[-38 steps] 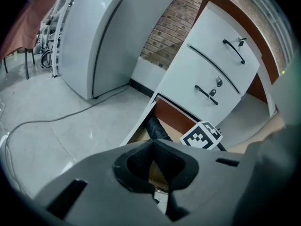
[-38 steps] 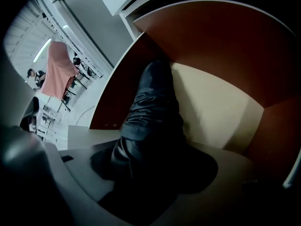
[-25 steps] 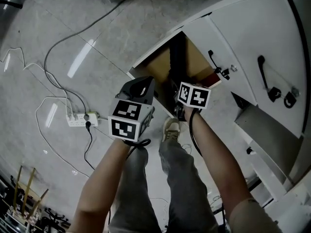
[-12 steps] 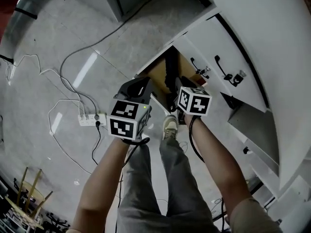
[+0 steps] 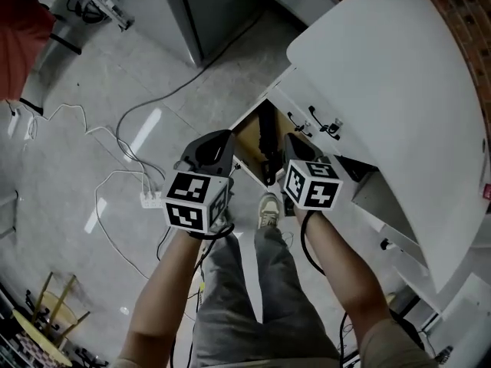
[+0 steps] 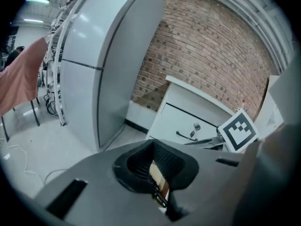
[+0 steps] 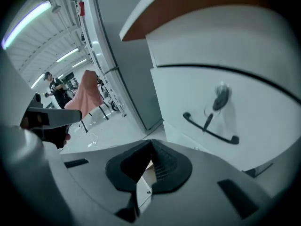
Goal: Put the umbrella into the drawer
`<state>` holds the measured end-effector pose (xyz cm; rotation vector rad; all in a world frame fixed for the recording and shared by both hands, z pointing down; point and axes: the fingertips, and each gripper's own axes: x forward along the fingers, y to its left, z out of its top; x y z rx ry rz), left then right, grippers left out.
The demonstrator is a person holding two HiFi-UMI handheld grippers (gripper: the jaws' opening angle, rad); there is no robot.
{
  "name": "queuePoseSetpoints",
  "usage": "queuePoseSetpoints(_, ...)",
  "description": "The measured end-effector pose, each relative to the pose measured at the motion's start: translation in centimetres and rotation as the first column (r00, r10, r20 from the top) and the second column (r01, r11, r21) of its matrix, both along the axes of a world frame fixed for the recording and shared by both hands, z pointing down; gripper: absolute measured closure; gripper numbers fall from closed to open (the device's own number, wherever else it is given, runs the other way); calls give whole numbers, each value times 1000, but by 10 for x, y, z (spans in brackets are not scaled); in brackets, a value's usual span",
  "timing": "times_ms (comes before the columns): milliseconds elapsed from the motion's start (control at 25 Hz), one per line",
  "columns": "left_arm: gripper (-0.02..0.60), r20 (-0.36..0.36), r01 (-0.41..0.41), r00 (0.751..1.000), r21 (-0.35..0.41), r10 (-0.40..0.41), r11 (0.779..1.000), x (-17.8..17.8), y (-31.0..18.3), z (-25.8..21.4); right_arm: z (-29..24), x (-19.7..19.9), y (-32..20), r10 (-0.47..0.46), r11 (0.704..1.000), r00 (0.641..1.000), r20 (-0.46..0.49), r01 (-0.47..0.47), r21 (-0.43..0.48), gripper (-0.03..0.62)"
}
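The bottom drawer (image 5: 247,133) of the white cabinet stands pulled open, brown inside. A long dark umbrella (image 5: 268,142) lies in it. Both grippers hang high above the floor, apart from the drawer. My left gripper (image 5: 219,138) (image 6: 153,144) is left of the drawer's opening, its jaws together and empty. My right gripper (image 5: 294,144) (image 7: 151,144) is over the drawer's right side; its jaws have just been closing, and they now meet with nothing between them. The marker cubes hide both wrists.
A white cabinet top (image 5: 383,75) curves along the right, with black drawer handles (image 5: 321,123) below it. A power strip (image 5: 152,199) and cables lie on the floor at left. A grey cabinet (image 5: 207,6) stands beyond. The person's shoe (image 5: 268,209) is near the drawer.
Both grippers have risen away from the open drawer, which now looks smaller and farther below. The head view takes in more of the floor and the cabinet top.
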<state>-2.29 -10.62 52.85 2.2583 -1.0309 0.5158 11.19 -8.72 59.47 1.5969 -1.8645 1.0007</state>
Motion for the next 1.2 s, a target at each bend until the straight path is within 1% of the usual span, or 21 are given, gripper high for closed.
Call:
queuePoseSetpoints(240, 574, 4, 19, 1000, 38, -19, 999, -11, 2, -82, -111, -24, 0, -58, 991, 998, 25, 55, 120, 586)
queuePoseSetpoints(360, 574, 3, 22, 1000, 67, -23, 998, -17, 4, -126, -172, -37, -1, -102, 976, 994, 26, 95, 194, 586)
queuePoseSetpoints(480, 574, -7, 30, 1000, 123, -29, 992, -23, 4, -174, -236, -48, -4, -151, 952, 988, 15, 141, 273, 586)
queuePoseSetpoints(680, 574, -30, 54, 998, 205, -49, 977, -31, 3, -251, -344, -57, -8, -192, 881, 980, -49, 194, 431, 586)
queuePoseSetpoints(840, 574, -94, 75, 994, 263, -51, 962, -39, 9, -326, -423, -65, -4, -206, 821, 976, -72, 212, 530, 586)
queuePoseSetpoints(920, 574, -104, 76, 994, 328, -44, 942, -43, 10, -368, -462, -70, -1, -217, 782, 972, -89, 227, 580, 586)
queuePoseSetpoints(1000, 574, -95, 71, 995, 390, -36, 918, -46, 11, -406, -499, -74, 2, -228, 741, 967, -115, 249, 624, 586)
queuePoseSetpoints(1200, 575, -60, 54, 998, 492, -28, 869, -57, 17, -480, -585, -80, 14, -234, 644, 956, -179, 290, 708, 586)
